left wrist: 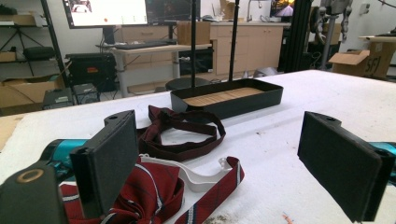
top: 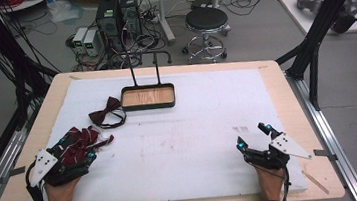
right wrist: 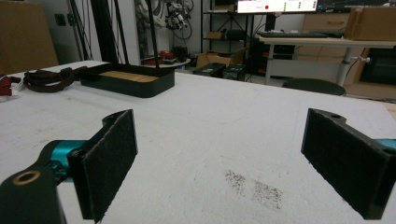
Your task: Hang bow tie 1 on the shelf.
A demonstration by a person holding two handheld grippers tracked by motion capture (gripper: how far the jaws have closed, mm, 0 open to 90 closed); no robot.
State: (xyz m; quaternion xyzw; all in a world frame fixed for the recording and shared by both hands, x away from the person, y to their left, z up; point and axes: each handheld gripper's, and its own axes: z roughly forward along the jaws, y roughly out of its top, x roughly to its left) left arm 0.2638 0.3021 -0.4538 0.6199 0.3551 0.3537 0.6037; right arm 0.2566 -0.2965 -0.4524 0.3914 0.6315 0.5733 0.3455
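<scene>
We see a wide surface [top: 196, 144] covered in white, its wooden edge showing all round. Toward the far middle of it stands a black tray [top: 148, 96] with a wooden floor and two thin upright rods rising from its far rim. Just left of the tray lies a dark maroon bow tie [top: 108, 113], its band looped on the white cover, apart from the tray.

At the near left we find the left gripper [top: 74, 156] held low over a red striped bow tie [top: 84, 140], which lies at the near left of the surface, near the maroon one but apart from it. In the left gripper view the striped tie [left wrist: 154, 193] sits beneath and beside the left finger, its white strap curling toward the gap; the fingers [left wrist: 343, 163] stand wide, released, with nothing pressed between them.

At the near right the right gripper [top: 253, 137] rests on bare white cover, well apart from both ties. Its fingers [right wrist: 107, 161] are also spread and released, holding nothing.
</scene>
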